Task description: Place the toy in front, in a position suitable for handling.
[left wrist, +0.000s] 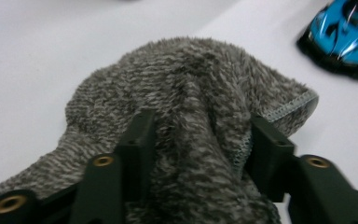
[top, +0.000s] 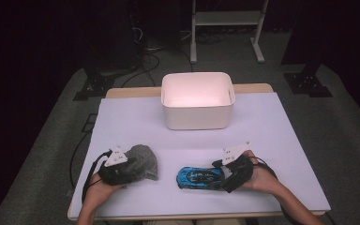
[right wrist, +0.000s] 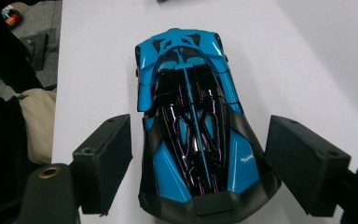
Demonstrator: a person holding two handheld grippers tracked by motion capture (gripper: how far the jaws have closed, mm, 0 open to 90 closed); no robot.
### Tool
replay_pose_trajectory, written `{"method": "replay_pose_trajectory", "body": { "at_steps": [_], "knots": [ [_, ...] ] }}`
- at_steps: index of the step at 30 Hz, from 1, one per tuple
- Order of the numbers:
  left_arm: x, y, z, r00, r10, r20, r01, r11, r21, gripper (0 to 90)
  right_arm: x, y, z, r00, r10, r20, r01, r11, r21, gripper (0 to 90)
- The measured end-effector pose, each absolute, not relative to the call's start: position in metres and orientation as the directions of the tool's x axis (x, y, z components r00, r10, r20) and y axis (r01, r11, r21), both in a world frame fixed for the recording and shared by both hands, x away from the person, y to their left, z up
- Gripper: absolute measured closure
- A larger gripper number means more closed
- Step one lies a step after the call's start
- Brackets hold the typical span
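Left gripper [top: 130,168], left of bin [top: 198,120] and nearer person: jaws pinched on cloth [top: 143,161], bunching pile for lifting. Right gripper [top: 221,176], right of cloth, before bin: jaws apart, straddling car [top: 200,177] tail, untouching, lined up for grasp.

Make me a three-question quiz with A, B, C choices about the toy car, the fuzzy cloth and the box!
1. Where is the white box?
A. beyond the car, at the table's far edge
B. under the cloth
C. on the floor

2. What colour is the toy car?
A. red
B. blue and black
C. yellow

3. How is the grey cloth?
A. folded flat
B. hanging
C. bunched between the left gripper's jaws

Answers: A, it stands farthest from the hands; B, the bodywork shows it; C, fabric piles up between both jaws.
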State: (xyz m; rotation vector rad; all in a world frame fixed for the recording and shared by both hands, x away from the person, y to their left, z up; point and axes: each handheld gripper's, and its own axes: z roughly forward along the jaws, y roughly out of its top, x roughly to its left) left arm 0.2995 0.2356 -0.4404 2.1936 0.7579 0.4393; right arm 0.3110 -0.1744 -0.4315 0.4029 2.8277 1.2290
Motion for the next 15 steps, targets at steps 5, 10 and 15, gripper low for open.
{"method": "replay_pose_trajectory", "body": {
  "at_steps": [5,10,15],
  "knots": [
    [0.298,0.232,-0.439,0.776,0.622,0.103,0.356,-0.566,0.744,70.2,0.308,-0.178,-0.430,-0.966,0.257,0.029,0.198,0.663,0.722,20.1],
    [0.295,0.225,-0.428,0.811,0.582,0.054,0.324,-0.526,0.786,74.6,0.308,-0.185,-0.438,-0.962,0.262,0.077,0.239,0.670,0.702,17.5],
    [0.292,0.194,-0.418,0.873,0.486,0.046,0.265,-0.551,0.791,74.5,0.310,-0.187,-0.445,-0.961,0.268,0.072,0.243,0.688,0.684,17.3]
  ]
}}
